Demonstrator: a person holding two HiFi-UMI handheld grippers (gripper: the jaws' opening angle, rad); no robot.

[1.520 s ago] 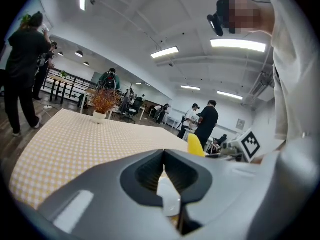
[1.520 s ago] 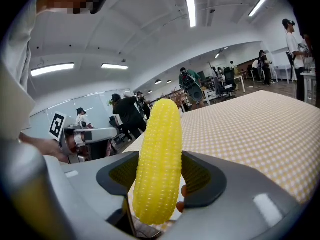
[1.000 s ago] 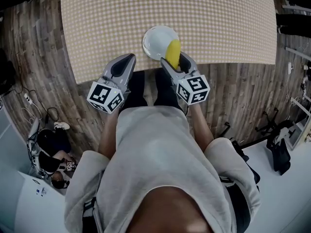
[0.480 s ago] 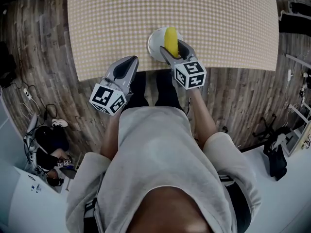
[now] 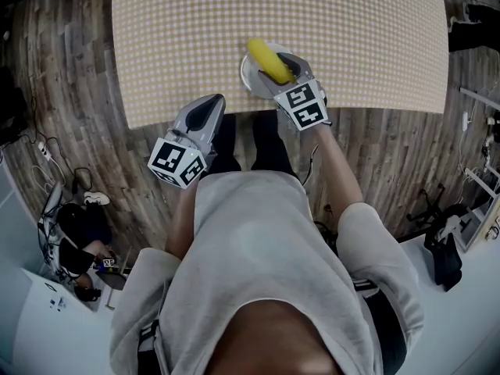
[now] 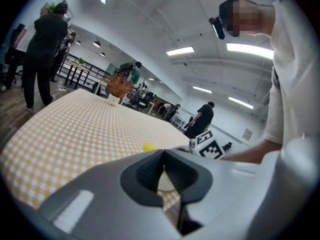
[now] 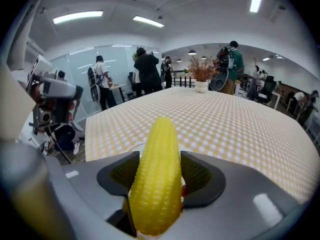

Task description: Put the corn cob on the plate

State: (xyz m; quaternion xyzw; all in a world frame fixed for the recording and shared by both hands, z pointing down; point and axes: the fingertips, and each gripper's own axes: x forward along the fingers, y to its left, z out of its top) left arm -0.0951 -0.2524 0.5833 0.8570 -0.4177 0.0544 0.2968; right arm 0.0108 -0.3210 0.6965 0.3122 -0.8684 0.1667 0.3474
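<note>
The yellow corn cob [image 5: 268,61] is clamped between the jaws of my right gripper [image 5: 283,70], held over the white plate [image 5: 248,76] near the table's front edge. From the right gripper view the corn cob [image 7: 156,176] fills the gap between the jaws, its tip pointing out across the checked cloth, with a sliver of plate [image 7: 138,148] showing beside it. My left gripper [image 5: 205,116] hangs at the table's front edge, left of the plate, jaws together on nothing. In the left gripper view the left gripper [image 6: 164,159] is shut; beyond it shows the corn tip [image 6: 149,147].
The table [image 5: 195,30] wears a yellow-and-white checked cloth. Wood floor surrounds it, with cables and gear at the left [image 5: 78,233]. Several people stand beyond the table's far end [image 7: 147,71]; a vase of dried flowers [image 7: 201,74] sits at the far edge.
My right gripper has swung the corn cob from the plate's right rim to over the plate, turning it so its tip points up-left. The left gripper has stayed nearly still.
</note>
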